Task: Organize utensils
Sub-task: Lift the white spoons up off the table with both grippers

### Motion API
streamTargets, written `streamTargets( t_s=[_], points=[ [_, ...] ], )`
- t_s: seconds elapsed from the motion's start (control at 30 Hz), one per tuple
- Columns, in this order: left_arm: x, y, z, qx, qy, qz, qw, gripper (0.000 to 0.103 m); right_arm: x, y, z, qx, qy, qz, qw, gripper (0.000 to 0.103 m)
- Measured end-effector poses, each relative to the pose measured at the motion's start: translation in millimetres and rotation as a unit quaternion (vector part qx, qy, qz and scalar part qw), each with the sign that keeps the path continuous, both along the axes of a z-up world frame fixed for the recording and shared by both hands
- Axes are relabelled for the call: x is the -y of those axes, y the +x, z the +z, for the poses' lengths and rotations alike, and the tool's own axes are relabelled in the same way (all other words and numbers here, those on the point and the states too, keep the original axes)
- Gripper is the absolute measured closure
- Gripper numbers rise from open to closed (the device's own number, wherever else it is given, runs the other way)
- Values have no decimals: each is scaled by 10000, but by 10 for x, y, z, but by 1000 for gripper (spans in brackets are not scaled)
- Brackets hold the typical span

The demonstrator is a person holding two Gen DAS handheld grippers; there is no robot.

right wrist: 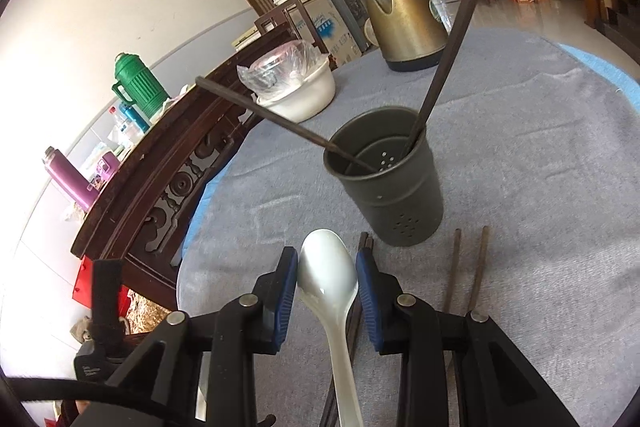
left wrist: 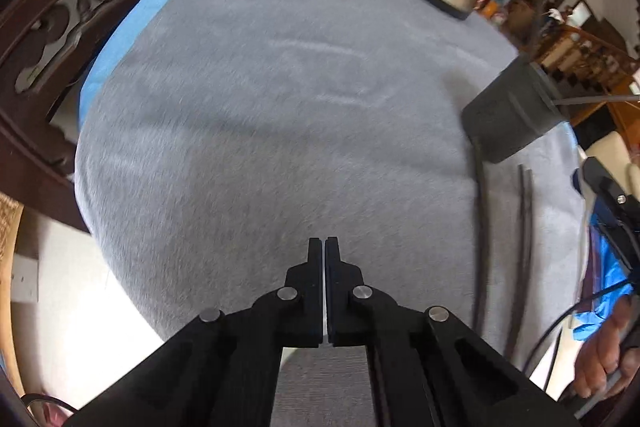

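Observation:
A dark grey perforated utensil holder (right wrist: pixel 390 183) stands on the grey cloth with two dark chopsticks (right wrist: pixel 448 47) leaning in it. A white spoon (right wrist: pixel 329 279) lies between the blue pads of my right gripper (right wrist: pixel 327 263), bowl pointing at the holder; the jaws are open around it. More dark chopsticks (right wrist: pixel 466 267) lie flat on the cloth right of the spoon, and one pair lies under it. My left gripper (left wrist: pixel 324 247) is shut and empty over bare cloth. The holder (left wrist: pixel 508 111) and loose chopsticks (left wrist: pixel 524 227) show at the right of the left wrist view.
A brass-coloured kettle (right wrist: pixel 404 23) and a white bowl with plastic wrap (right wrist: pixel 296 87) stand at the far side of the round table (right wrist: pixel 540 147). A carved dark wood chair back (right wrist: pixel 168 167) borders the table's left edge. Flasks stand on a ledge beyond.

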State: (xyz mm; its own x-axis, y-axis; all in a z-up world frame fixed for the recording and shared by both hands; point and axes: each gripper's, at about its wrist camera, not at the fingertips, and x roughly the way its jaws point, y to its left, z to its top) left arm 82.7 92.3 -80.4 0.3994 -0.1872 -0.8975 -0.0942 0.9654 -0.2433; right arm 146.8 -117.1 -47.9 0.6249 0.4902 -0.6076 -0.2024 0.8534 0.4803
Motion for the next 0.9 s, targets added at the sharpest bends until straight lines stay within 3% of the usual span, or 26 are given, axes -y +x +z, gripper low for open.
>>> streamTargets(
  t_s=[0.2,0.4,0.47,0.5,0.53,0.8,0.87,0.9],
  points=[
    [-42,23,247,465,-176,-123,9987,103,67,-17,51,137,88,-76,9998,71],
    [-169,-10,196,273,-167,-428,9986,101,132,3,-67,-96,-42,-144,9998,71],
    [-171,-96,156,157,-6,-579,9982,83,154,2,-120,-185,-79,-151,9997,71],
    [-159,-131,123,103,89,-616,9980,57,163,-2,-148,-220,-88,-157,9996,71],
    [-132,-165,87,89,179,-649,9977,46,166,-3,-175,-256,-92,-153,9995,71],
    [174,-318,-161,-46,1029,-1360,9853,46,111,-29,-274,-390,-192,-76,9990,71],
    [161,-321,-208,6,1028,-1391,9849,50,117,-40,-283,-398,-210,-78,9990,71],
    [170,-325,-209,36,1066,-1449,9837,59,121,-39,-291,-414,-212,-85,9989,71]
  ],
)
